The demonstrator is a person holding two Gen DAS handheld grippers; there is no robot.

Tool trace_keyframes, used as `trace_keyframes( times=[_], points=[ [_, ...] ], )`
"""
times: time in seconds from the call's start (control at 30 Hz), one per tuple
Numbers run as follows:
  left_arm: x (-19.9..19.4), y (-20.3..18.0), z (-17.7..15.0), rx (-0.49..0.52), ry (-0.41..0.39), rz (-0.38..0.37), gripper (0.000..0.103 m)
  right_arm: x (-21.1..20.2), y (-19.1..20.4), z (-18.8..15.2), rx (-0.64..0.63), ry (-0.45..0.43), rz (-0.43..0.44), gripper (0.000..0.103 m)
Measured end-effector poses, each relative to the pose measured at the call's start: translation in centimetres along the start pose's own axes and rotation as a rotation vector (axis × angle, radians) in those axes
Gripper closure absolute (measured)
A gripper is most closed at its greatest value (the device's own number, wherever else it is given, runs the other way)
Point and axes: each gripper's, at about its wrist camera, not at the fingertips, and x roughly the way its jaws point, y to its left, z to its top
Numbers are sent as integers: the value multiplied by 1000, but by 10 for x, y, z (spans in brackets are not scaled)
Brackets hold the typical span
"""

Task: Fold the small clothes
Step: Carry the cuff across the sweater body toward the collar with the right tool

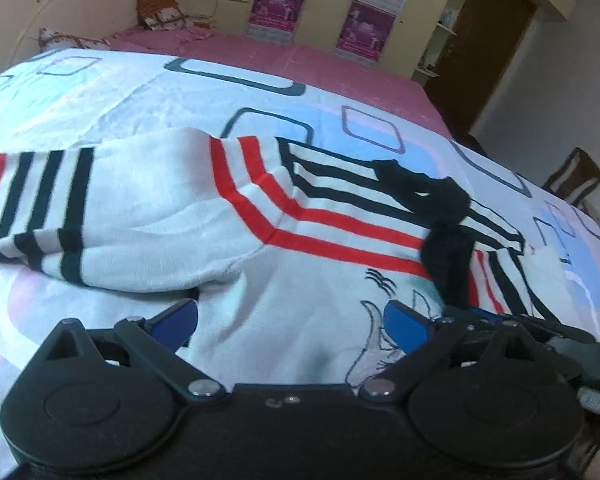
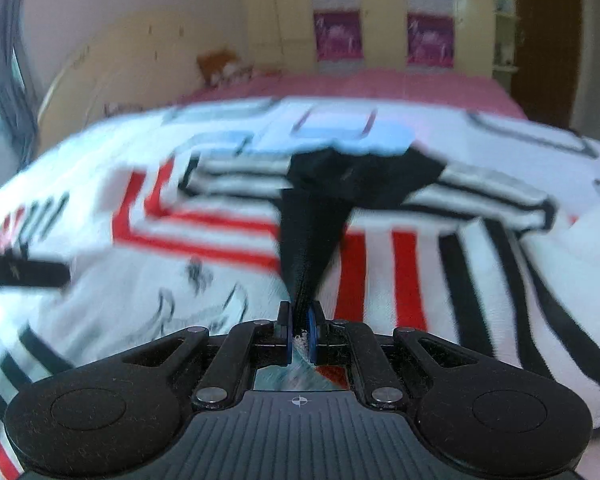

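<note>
A small white sweater (image 1: 160, 208) with red and black stripes and a black collar (image 1: 440, 208) lies on the bed. One sleeve is folded across to the left. My left gripper (image 1: 290, 320) is open just above the sweater's lower body, blue pads apart. In the right wrist view the sweater (image 2: 380, 248) shows blurred. My right gripper (image 2: 300, 332) is shut on the black collar band (image 2: 312, 232), which stretches from the jaws up to the neck.
The sweater rests on a white bedcover (image 1: 140, 92) with blue and grey squares over a pink sheet (image 1: 280, 56). Pillows (image 1: 160, 12) lie at the headboard. A wardrobe with pink posters (image 1: 364, 28) and a brown door (image 1: 492, 40) stand behind.
</note>
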Motion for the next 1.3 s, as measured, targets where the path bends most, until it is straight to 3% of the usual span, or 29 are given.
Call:
trace_keyframes(
  times=[0.03, 0.1, 0.13, 0.23, 0.3, 0.37, 0.4, 0.43, 0.5, 0.67, 0.73, 0.8, 0.83, 0.87, 0.9, 0.97, 1.07, 1.17, 1.3],
  points=[
    [1, -1, 0, 0, 0, -13, 4, -1, 1, -2, -1, -6, 2, 87],
    [4, -4, 1, -3, 0, -43, 3, -8, 3, -6, -13, -12, 15, 42],
    [7, -7, 1, -4, 4, -58, 4, -9, 5, -4, -25, -32, 9, 41],
    [21, -18, 3, -2, 27, -121, 4, -21, -8, -6, 6, -43, 23, 44],
    [34, -28, 3, -3, 48, -165, 5, -22, -22, -3, 45, -42, 11, 62],
    [46, -37, 3, -1, 63, -200, 6, -36, -39, -8, 83, -36, -35, 63],
    [51, -41, 5, 3, 66, -218, 11, -44, -51, -12, 103, -35, -57, 63],
    [56, -46, 6, 11, 69, -235, 28, -52, -62, -16, 126, -30, -81, 63],
    [68, -56, 9, 30, 92, -255, 46, -68, -84, -24, 167, -19, -125, 63],
    [86, -72, 16, 87, 97, -231, 51, -89, -135, -40, 302, -29, -286, 63],
    [89, -76, 18, 113, 101, -218, 71, -88, -149, -41, 346, -31, -287, 63],
    [93, -78, 19, 124, 105, -208, 82, -80, -157, -41, 368, -26, -278, 63],
    [94, -79, 20, 130, 103, -206, 97, -77, -159, -40, 375, -29, -280, 63],
    [94, -79, 21, 135, 99, -211, 99, -74, -159, -38, 373, -32, -287, 66],
    [90, -78, 22, 135, 82, -213, 99, -71, -158, -37, 363, -30, -296, 78],
    [78, -72, 25, 132, 26, -209, 99, -70, -157, -35, 355, -25, -309, 79],
    [62, -50, 30, 113, -43, -146, 99, -73, -163, -41, 378, -36, -302, 84],
    [75, -33, 29, 85, 14, -130, 99, -71, -162, -40, 365, -33, -304, 84],
    [76, -36, 23, 106, 11, -118, 99, -69, -163, -39, 365, -32, -305, 85]
  ],
)
